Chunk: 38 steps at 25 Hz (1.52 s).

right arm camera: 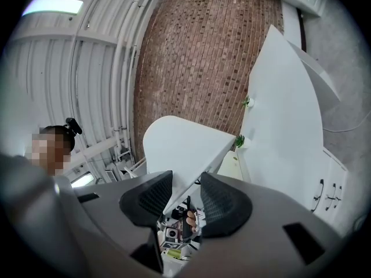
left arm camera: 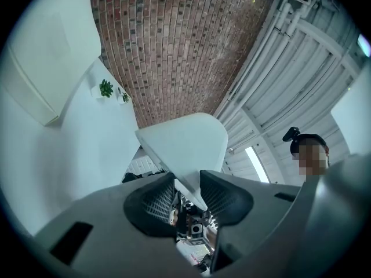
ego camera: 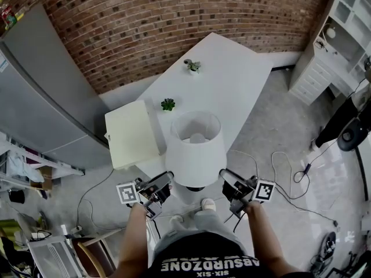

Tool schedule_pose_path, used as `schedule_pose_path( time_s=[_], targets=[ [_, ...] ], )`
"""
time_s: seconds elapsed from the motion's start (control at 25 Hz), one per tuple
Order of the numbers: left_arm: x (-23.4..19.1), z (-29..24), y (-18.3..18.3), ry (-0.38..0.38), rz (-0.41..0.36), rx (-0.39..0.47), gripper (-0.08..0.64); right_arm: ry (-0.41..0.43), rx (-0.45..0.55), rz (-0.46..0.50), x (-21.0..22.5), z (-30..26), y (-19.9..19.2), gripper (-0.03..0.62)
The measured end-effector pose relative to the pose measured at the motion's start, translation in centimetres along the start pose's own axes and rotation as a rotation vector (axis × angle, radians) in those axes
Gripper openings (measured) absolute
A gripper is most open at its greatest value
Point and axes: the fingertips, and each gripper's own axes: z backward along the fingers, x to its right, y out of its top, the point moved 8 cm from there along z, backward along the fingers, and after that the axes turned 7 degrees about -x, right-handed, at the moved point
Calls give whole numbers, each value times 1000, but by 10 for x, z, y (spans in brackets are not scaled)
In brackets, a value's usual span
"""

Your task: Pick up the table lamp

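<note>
The left gripper [ego camera: 168,179] and the right gripper [ego camera: 224,175] sit at opposite sides of the white table lamp [ego camera: 194,146], which lies straight between them and equally near to each. Each gripper is about half closed and pinches the bottom rim of the lamp's tapered white shade [left arm camera: 186,141]. In the left gripper view the rim wedges down between the two dark pads. The right gripper view shows the same on its side, where the shade's edge [right arm camera: 181,143] runs slantwise through the narrow gap.

The lamp stands upright at the near edge of the long white surface [ego camera: 235,80], with its dark base [ego camera: 195,188] just showing under the shade. Its long axis is vertical, so the lift probably calls for both hands to rise together and level. Otherwise the thin rim may slip or the lamp may tilt.
</note>
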Motion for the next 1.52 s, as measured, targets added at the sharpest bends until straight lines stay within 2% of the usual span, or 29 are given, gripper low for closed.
schedule_pose_path(
  time_s=[0.56, 1.08, 1.52],
  targets=[
    [35, -4, 6, -21, -107, 12, 135, 39, -14, 77, -30, -1, 9, 149],
    [61, -6, 7, -42, -169, 44, 135, 68, -24, 127, -50, -1, 18, 146],
    [84, -11, 14, -50, -247, 56, 135, 125, -38, 180, -71, -7, 33, 147]
  ],
)
